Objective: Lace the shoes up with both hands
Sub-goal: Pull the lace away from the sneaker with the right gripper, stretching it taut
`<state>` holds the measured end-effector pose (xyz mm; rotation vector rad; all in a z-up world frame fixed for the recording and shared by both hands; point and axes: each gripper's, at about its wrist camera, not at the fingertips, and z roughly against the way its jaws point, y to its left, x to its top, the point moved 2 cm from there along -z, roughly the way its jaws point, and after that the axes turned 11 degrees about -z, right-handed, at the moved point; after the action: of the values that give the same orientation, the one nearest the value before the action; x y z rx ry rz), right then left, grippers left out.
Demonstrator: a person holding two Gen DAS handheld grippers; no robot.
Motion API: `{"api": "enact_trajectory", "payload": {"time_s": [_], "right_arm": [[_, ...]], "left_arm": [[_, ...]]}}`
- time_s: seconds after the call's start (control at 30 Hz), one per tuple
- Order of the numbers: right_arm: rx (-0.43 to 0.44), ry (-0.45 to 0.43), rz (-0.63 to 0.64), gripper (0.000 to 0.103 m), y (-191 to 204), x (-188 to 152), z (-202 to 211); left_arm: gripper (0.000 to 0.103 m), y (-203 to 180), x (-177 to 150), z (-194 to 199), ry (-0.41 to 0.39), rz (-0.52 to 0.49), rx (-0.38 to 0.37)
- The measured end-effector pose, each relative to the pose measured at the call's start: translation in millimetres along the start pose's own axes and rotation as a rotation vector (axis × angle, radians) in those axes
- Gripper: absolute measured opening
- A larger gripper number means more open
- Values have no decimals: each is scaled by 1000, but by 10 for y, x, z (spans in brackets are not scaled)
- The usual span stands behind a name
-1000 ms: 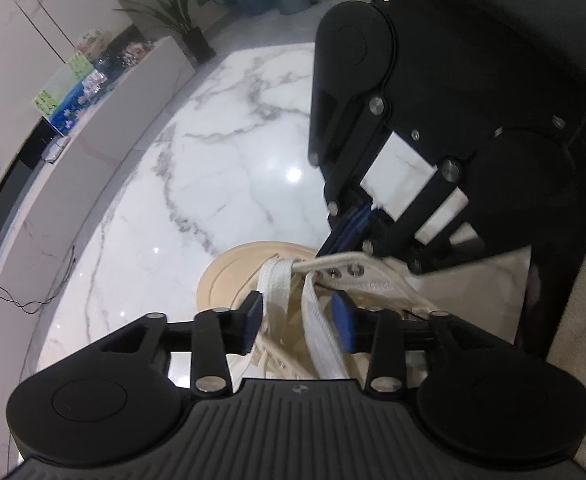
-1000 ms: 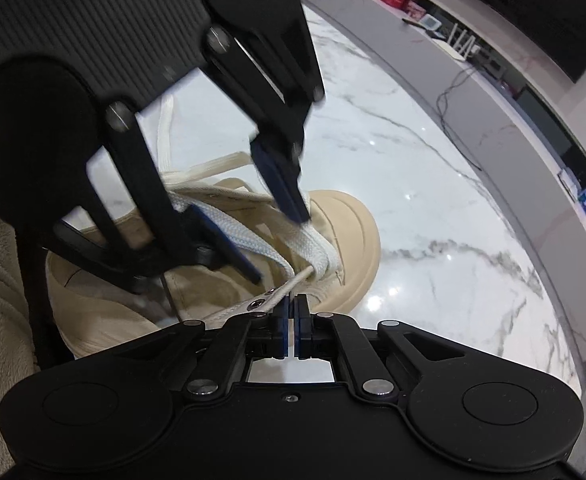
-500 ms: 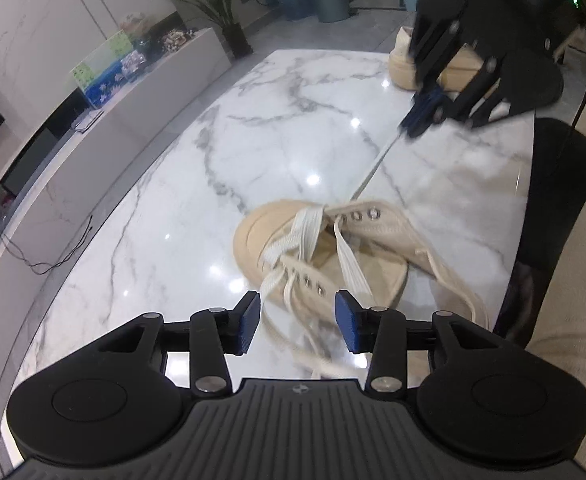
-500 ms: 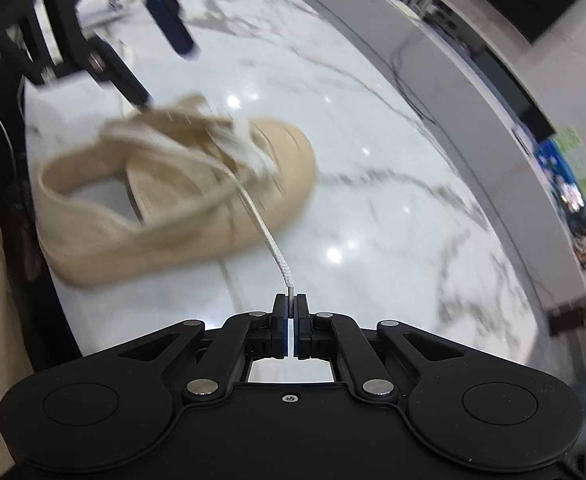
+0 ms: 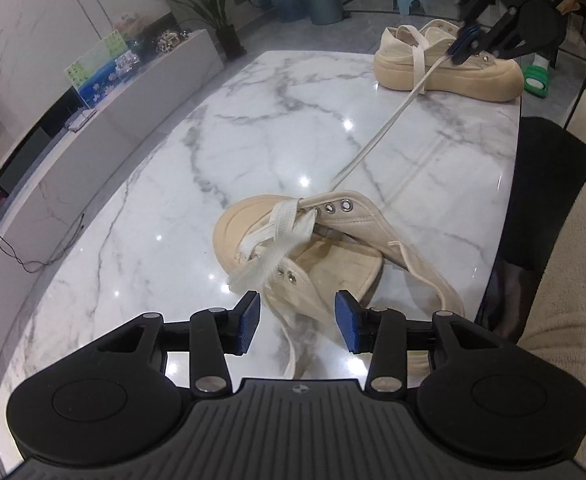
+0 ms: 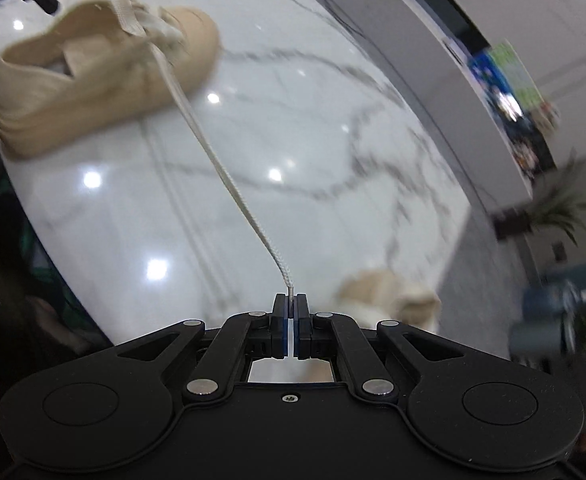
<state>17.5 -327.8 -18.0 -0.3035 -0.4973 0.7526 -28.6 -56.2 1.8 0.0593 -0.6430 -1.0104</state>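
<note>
Lace [image 6: 229, 184] runs taut from the near shoe [image 5: 313, 248] on the tabletop [image 5: 253, 120] to our right gripper [image 6: 291, 304], fingers pressed together on its stiff tip. Left gripper [image 5: 297, 320] hangs spread, empty, above the shoe. Soft, limp cord: we judge the tip the best hold.

A: Surface? 
B: White marble tabletop [image 5: 253, 128], grey veining, glossy, with lamp reflections.

A: Resting on it? 
B: A beige shoe [image 5: 313, 248] near the front edge, tipped on its side. A second beige shoe [image 5: 445, 68] upright at the far corner, well apart.
</note>
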Motion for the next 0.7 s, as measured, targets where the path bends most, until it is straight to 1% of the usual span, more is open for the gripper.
{"api": "enact_trajectory", "payload": {"time_s": [0.07, 0.1, 0.13, 0.23, 0.47, 0.57, 0.7], "right_arm": [[-21, 11, -22, 1, -88, -73, 26], [-35, 16, -34, 1, -136, -124, 59], [-43, 21, -45, 1, -172, -158, 82], [-69, 35, -73, 1, -259, -246, 131], [-124, 102, -147, 1, -436, -470, 165], [-124, 124, -181, 1, -483, -510, 144], [-124, 100, -170, 1, -430, -412, 163]], "left_arm": [[39, 45, 16, -73, 0, 51, -6], [37, 68, 25, -104, 0, 74, -9], [33, 102, 41, -143, -5, 107, -13], [21, 135, 71, -183, -16, 127, -7], [20, 197, 43, -200, -3, 140, 2], [20, 214, 15, -196, 2, 151, 6], [21, 208, 15, -166, 3, 145, 8]]}}
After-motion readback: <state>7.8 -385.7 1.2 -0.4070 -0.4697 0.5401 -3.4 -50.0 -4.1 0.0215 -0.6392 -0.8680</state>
